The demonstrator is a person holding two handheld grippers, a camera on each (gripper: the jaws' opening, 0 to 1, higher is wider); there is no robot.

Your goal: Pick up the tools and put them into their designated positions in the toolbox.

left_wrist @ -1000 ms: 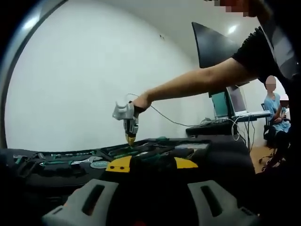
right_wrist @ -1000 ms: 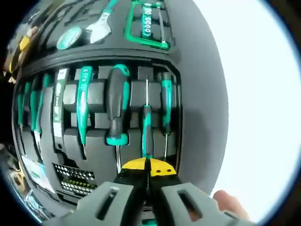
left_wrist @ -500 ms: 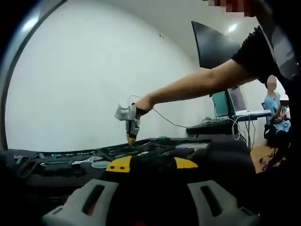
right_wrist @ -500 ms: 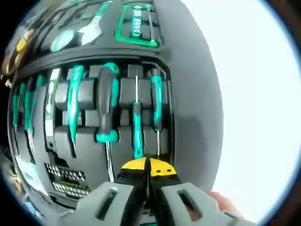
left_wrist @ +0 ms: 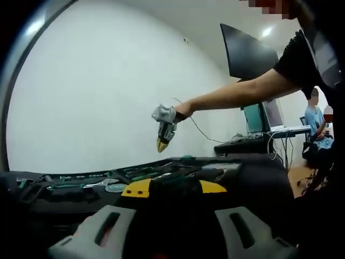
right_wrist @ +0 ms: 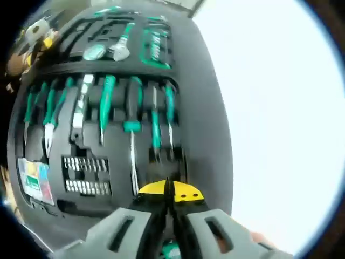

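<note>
Overhead, the clenched right tool (right_wrist: 171,195) hangs above the toolbox (right_wrist: 205,135) beside a white wall (left_wrist: 97,97).

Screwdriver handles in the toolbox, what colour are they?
Teal green with black on the screwdriver handles, seen best in the right gripper view, against the black toolbox.

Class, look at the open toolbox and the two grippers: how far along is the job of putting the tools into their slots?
Done: a row of green-handled screwdrivers sits in slots in the toolbox, with a wrench in the upper tray. In hand: nothing visible; the right gripper hangs above the box, jaws together and empty, and the left gripper is low beside it. Left: whether any tools remain outside cannot be told.
</note>
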